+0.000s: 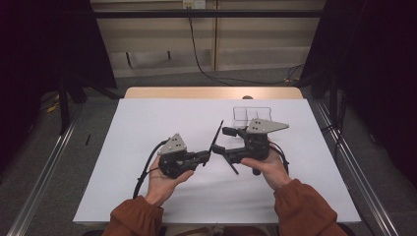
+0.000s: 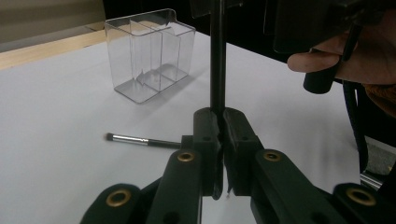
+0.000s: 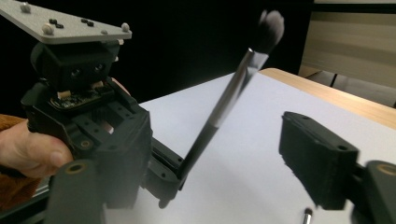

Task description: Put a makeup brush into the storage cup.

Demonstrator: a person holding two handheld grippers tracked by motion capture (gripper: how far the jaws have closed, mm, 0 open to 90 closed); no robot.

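A long black makeup brush (image 1: 217,135) rises from my left gripper (image 1: 205,156), whose jaws are shut on the lower end of its handle (image 2: 217,56). The left gripper view has those jaws (image 2: 220,135) pressed together around it. Its fluffy dark head (image 3: 271,23) points up in the right gripper view. My right gripper (image 1: 225,141) stands open, one jaw on each side of the brush handle (image 3: 219,116), with neither pad touching it. A second, small brush (image 2: 140,140) lies flat on the white tabletop (image 1: 147,132).
A clear plastic organizer (image 1: 252,114) with compartments (image 2: 149,51) stands empty at the back right of the table, just beyond the right gripper. The table's wooden far edge (image 1: 211,92) lies behind it. Cables trail from both grippers.
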